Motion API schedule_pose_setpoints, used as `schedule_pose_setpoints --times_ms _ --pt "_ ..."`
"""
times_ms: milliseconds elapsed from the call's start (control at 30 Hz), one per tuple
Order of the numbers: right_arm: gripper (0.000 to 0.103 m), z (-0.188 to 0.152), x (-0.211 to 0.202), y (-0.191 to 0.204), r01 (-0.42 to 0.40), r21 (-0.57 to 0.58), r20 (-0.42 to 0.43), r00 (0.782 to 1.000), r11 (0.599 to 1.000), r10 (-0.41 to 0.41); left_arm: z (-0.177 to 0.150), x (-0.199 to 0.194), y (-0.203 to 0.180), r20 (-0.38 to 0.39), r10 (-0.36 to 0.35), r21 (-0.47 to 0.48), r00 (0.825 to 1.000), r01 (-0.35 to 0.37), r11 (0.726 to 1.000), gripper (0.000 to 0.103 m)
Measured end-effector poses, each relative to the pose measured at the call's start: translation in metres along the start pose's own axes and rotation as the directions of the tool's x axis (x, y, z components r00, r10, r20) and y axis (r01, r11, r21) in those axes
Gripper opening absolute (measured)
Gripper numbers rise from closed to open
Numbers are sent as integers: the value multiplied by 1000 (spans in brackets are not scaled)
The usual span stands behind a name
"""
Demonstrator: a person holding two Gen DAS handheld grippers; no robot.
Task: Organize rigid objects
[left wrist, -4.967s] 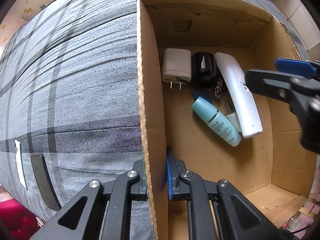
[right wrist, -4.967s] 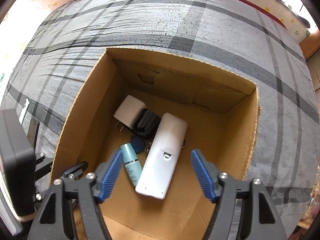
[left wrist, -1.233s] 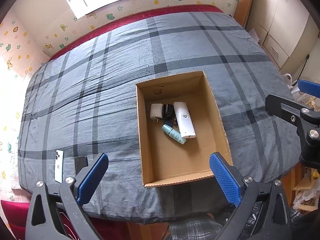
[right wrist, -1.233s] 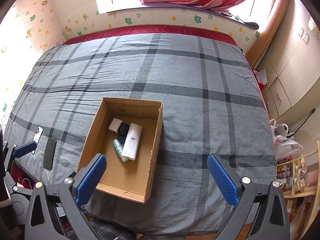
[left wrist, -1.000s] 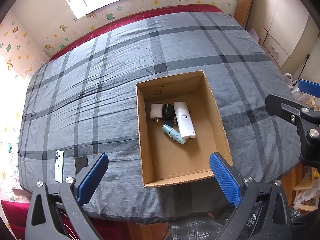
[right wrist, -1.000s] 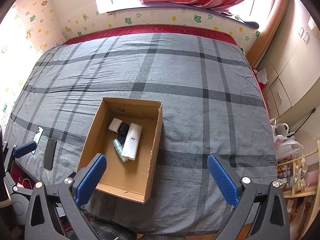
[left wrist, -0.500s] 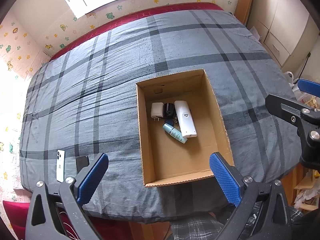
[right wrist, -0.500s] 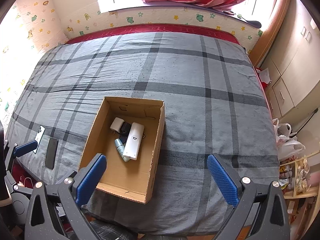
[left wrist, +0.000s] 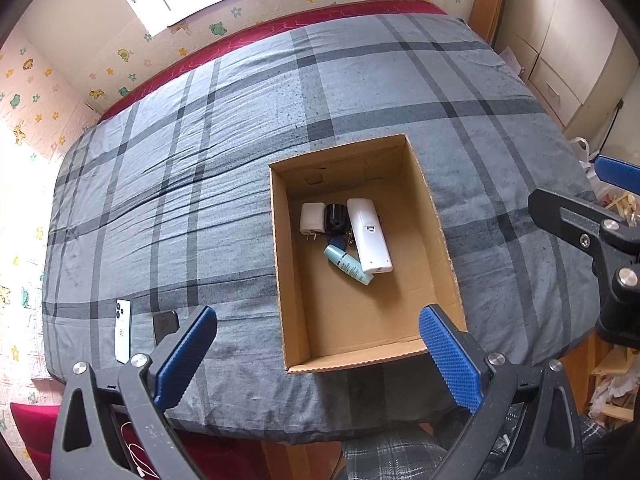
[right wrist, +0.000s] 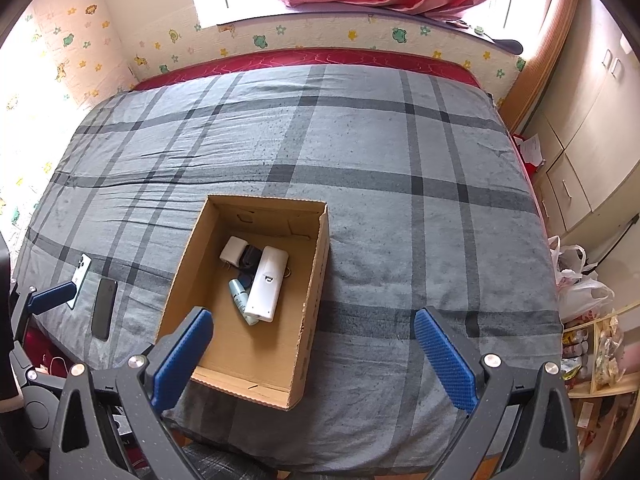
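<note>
Whereas five seconds ago the left gripper [left wrist: 318, 354] pinched the box wall and the right gripper [right wrist: 314, 354] hung just over the contents, both now sit high above the bed [right wrist: 360, 152], tongs spread wide and holding nothing; over the last second the views barely differ. Cardboard box [left wrist: 430, 200] lies open on the grey plaid cover near the bed's front edge. Its contents are clustered in the far half: white charger [left wrist: 312, 217] with prongs toward the camera, black puck-like item [left wrist: 335, 216] just beside it, long white remote [left wrist: 368, 234] touching that, teal bottle [left wrist: 348, 266] lying tilted against the remote's near end, and a small blue tag [left wrist: 339, 242] between bottle and black item. Bottle carries printed text, too small to read; no other writing legible. Near half of the box is bare cardboard. Outside the box, to its left near the bed edge, a white phone [left wrist: 123, 330] lies camera-side up and a black phone [right wrist: 105, 308] just beside it, the two apart.
</note>
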State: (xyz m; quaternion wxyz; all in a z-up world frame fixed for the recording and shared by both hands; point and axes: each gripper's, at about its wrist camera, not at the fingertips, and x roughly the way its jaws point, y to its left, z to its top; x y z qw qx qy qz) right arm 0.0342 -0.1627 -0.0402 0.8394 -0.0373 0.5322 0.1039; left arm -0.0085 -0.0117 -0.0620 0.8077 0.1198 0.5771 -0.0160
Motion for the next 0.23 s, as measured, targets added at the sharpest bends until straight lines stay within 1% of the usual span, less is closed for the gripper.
schedule_pose_setpoints --times_ms 100,167,233 --pt "103 0 1 -4 -5 6 4 1000 1000 5 2 1 -2 -8 0 -1 1000 0 1000 103" --pt "103 0 3 -7 -13 9 3 1000 1000 13 4 2 -4 -14 -18 -4 1000 18 1000 103" --pt "103 0 5 -11 -24 15 4 1000 1000 24 6 2 -6 -20 -20 -12 1000 20 1000 103"
